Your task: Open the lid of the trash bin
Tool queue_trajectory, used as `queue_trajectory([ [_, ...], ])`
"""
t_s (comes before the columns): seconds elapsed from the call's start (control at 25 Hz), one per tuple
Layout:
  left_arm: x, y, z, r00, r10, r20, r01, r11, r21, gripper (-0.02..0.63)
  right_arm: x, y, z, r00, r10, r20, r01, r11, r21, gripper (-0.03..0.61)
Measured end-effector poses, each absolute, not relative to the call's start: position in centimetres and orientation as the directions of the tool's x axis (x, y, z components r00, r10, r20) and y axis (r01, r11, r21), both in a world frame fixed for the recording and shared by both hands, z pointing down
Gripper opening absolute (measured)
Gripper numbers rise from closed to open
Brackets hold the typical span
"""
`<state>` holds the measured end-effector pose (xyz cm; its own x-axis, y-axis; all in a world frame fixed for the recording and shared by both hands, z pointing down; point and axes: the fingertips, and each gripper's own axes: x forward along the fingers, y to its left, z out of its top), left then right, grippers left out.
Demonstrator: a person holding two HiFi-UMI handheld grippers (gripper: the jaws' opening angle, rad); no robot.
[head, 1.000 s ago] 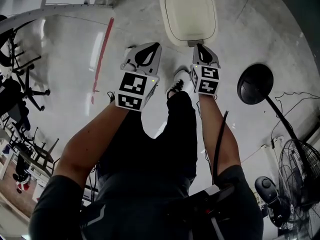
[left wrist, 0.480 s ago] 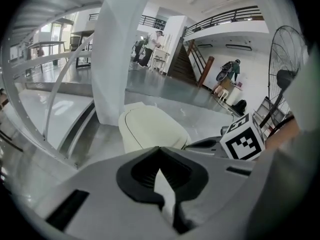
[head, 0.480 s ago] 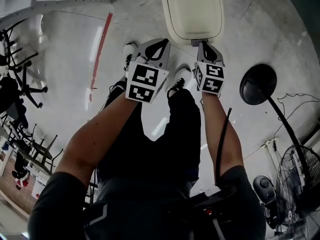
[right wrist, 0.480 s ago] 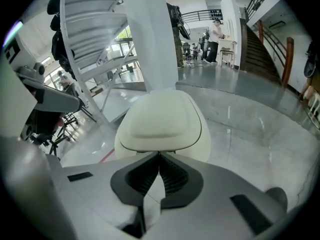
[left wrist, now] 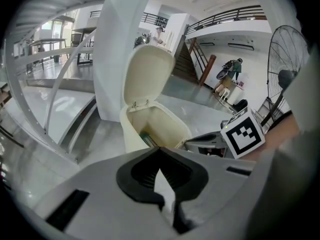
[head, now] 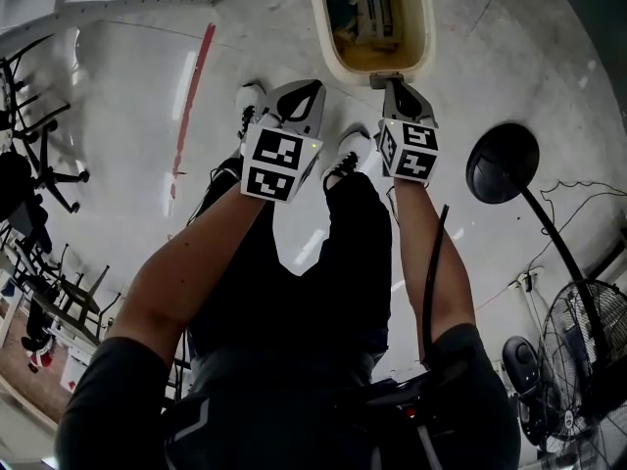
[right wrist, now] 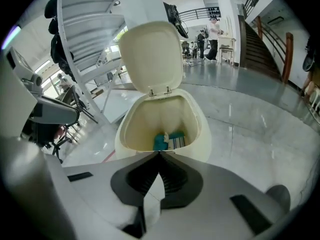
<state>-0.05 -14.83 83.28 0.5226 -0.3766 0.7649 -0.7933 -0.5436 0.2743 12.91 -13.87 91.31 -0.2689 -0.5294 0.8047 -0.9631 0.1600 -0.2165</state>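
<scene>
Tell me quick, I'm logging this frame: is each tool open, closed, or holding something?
Left tool: closed, holding nothing.
Right tool: closed, holding nothing, pointed at the open trash bin.

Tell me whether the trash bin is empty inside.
No: the right gripper view shows a teal item and a striped packet lying at the bottom of the open trash bin.

A: What sort of place is it?

B: A large open work hall. It has a polished concrete floor, a staircase up to a railed balcony, a tall standing fan, and wheeled office chairs at the side.
</scene>
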Motion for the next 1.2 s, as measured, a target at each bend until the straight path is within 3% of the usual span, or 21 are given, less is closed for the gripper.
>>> queue_trajectory([
  [0.36, -0.3, -14.9, 82.5, 0.529, -0.379, 0.759, -0.788, -0.552, 0.273, 0.006, 12.9, -14.1, 91.3, -0.263, -0.525, 0.809, -0.965, 0.153, -0.215, 0.026],
  [0.64, -2.4, -15.3, 77.7, 0.534, -0.4, 0.745, -0.781, -0.57, 0.254, 0.006, 12.6, -13.9, 90.7, -0.271, -0.431, 0.861, -0.957, 0.22, -0.19, 0.028],
  [0.84, -4.8, -18.0, 72.0, 0.559, -0.455, 0.693, -0.787, -0.556, 0.268, 0.006, 12.8, -15.5, 84.2, -0.271, -0.521, 0.809, -0.962, 0.132, -0.238, 0.028],
  [1.2, -5.9, -18.1, 61.4, 0.582, -0.45, 0.677, -0.75, -0.619, 0.232, 0.006, 15.4, -14.7, 68.4, -0.24, -0.553, 0.798, -0.968, 0.075, -0.239, 0.028],
])
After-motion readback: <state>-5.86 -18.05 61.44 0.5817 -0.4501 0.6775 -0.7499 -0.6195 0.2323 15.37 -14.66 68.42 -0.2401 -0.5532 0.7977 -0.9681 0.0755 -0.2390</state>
